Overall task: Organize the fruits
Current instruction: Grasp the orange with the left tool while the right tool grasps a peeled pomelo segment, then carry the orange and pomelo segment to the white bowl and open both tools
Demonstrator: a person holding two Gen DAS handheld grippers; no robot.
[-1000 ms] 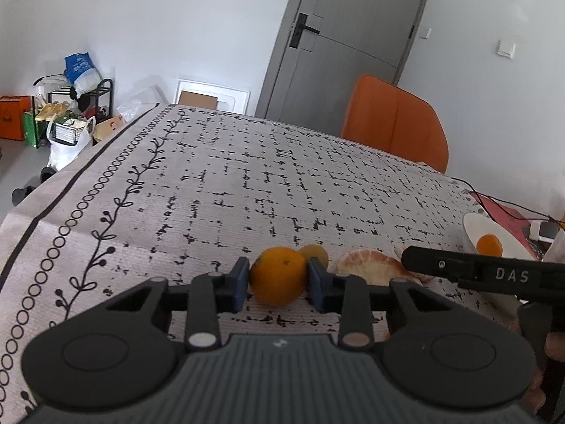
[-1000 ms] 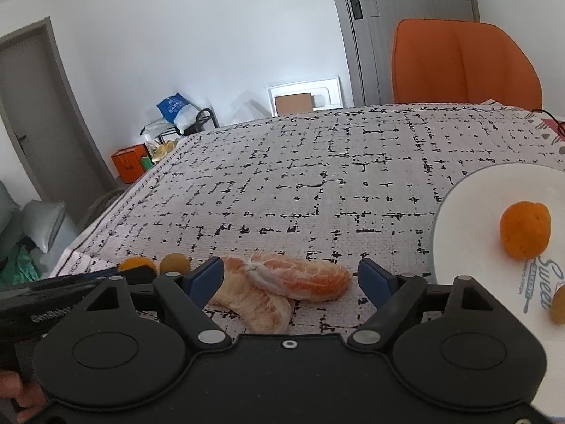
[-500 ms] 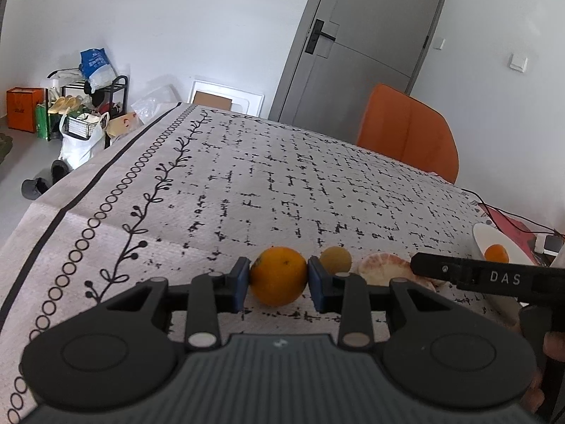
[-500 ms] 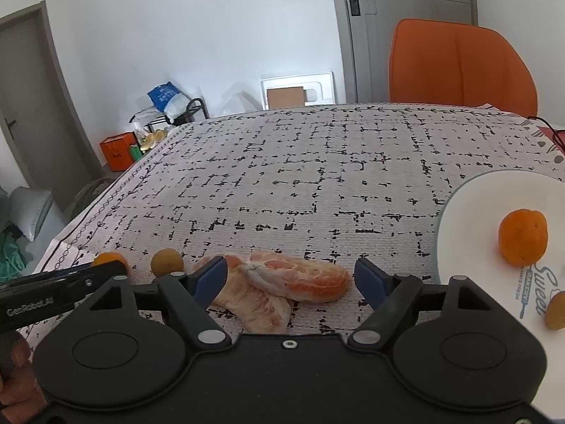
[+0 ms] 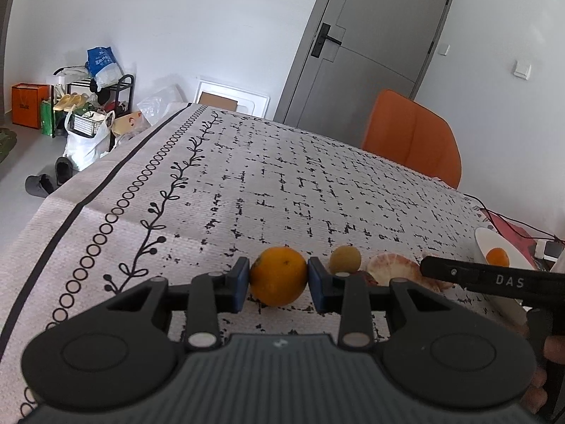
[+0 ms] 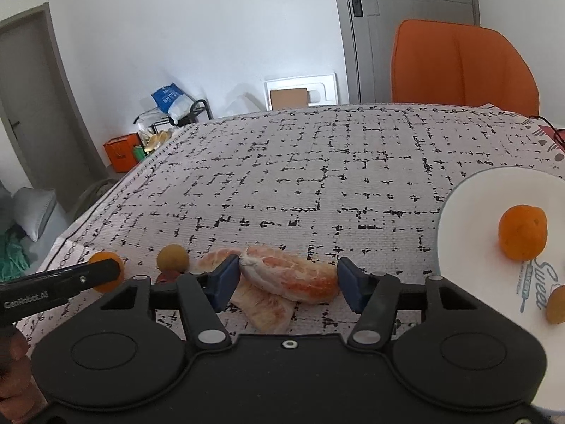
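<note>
My left gripper (image 5: 279,284) is shut on a round orange (image 5: 278,274) that rests on the patterned tablecloth (image 5: 282,190). Right of it lie a small yellow-brown fruit (image 5: 345,258) and peeled pink citrus pieces (image 5: 392,270). In the right wrist view my right gripper (image 6: 287,279) is closing; its blue pads touch both ends of the upper peeled segment (image 6: 289,275), which lies on a second piece (image 6: 265,309). A white plate (image 6: 469,212) at the right holds a small orange (image 6: 522,231) and a brownish fruit (image 6: 556,305).
An orange chair (image 6: 462,67) stands at the table's far side before a grey door (image 5: 370,49). A red mat and cables (image 5: 508,229) lie past the plate. Bags and a rack (image 5: 88,106) stand on the floor to the left. The tablecloth's far half is bare.
The right gripper's jaws have narrowed from wide apart to the ends of the peeled segment. The left gripper keeps its hold on the orange and its view has tilted slightly.
</note>
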